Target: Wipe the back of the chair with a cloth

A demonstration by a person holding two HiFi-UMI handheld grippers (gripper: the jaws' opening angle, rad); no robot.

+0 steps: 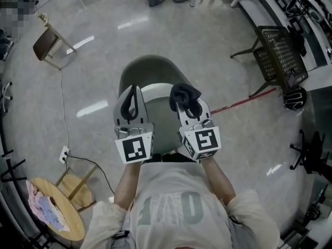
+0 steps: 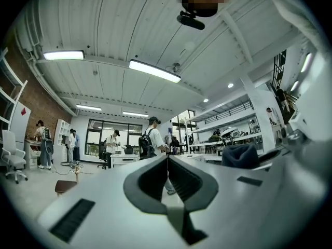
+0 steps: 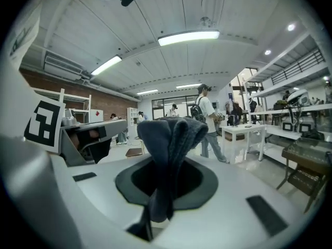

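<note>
A grey-green chair (image 1: 150, 71) stands on the floor right below me in the head view, its pale back rim (image 1: 155, 88) between the two grippers. My right gripper (image 1: 188, 107) is shut on a dark bunched cloth (image 1: 185, 94), held just above that rim. In the right gripper view the cloth (image 3: 171, 134) sticks up from the closed right gripper (image 3: 167, 162). My left gripper (image 1: 134, 101) is shut and empty beside it, over the left part of the back. Its jaws meet in the left gripper view (image 2: 167, 161), where the cloth (image 2: 239, 156) shows at right.
A small wooden chair (image 1: 47, 43) stands far left and a black mesh chair (image 1: 277, 53) far right. A round wooden table (image 1: 54, 217) with rags is at my lower left. A cable (image 1: 62, 102) and a red strip (image 1: 244, 102) lie on the floor. People (image 2: 150, 139) walk beyond.
</note>
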